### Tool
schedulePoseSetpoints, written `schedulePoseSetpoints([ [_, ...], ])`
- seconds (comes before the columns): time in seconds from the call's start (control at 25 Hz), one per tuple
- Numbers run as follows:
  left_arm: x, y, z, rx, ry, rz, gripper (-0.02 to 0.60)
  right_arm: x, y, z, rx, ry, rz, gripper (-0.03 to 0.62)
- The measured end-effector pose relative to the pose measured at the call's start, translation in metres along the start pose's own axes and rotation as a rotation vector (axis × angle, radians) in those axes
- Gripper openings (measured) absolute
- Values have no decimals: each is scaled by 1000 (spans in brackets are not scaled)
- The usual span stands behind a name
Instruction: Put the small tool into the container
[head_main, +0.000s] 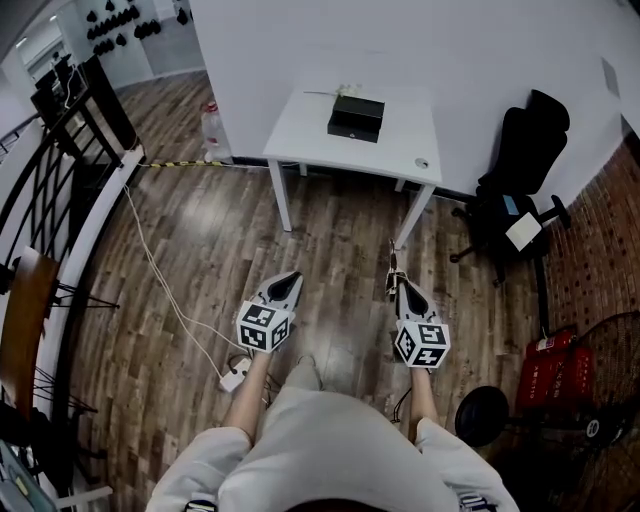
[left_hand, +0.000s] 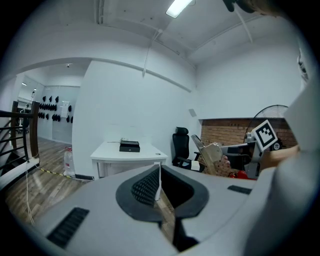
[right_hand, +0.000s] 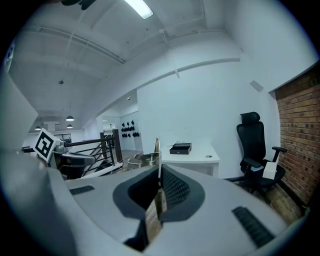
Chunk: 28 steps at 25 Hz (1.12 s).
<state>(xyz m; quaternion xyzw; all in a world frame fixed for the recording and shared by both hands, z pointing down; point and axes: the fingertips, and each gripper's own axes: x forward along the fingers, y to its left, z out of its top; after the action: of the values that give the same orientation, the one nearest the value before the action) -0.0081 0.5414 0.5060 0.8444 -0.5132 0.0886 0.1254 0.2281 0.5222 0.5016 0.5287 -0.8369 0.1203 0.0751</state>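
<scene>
Right gripper view shows the small tool (right_hand: 157, 148) pinched in the closed right gripper (right_hand: 159, 172), tip sticking out ahead — held firmly for carrying, I think. The container (head_main: 356, 117) sits on the table (head_main: 300, 135) well ahead; the left gripper (head_main: 291, 278) is closed, empty.

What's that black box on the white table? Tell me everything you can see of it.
The black box is low, rectangular and dark all over; its material is too far off to judge. It lies flat on the white table, towards the table's far edge. Whether it is open or lidded cannot be told. A small pale item lies just behind it; whether they touch is unclear. Nothing else is against it.
</scene>
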Motion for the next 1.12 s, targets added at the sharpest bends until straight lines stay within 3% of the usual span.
schedulePoseSetpoints([
  [0.64, 86, 50, 5, -19, 12, -31, 15, 90, -28, 4, -9, 28, -11, 3],
  [1.12, 197, 143, 66, -28, -7, -50, 15, 227, -60, 63, -30, 32, -29, 3],
])
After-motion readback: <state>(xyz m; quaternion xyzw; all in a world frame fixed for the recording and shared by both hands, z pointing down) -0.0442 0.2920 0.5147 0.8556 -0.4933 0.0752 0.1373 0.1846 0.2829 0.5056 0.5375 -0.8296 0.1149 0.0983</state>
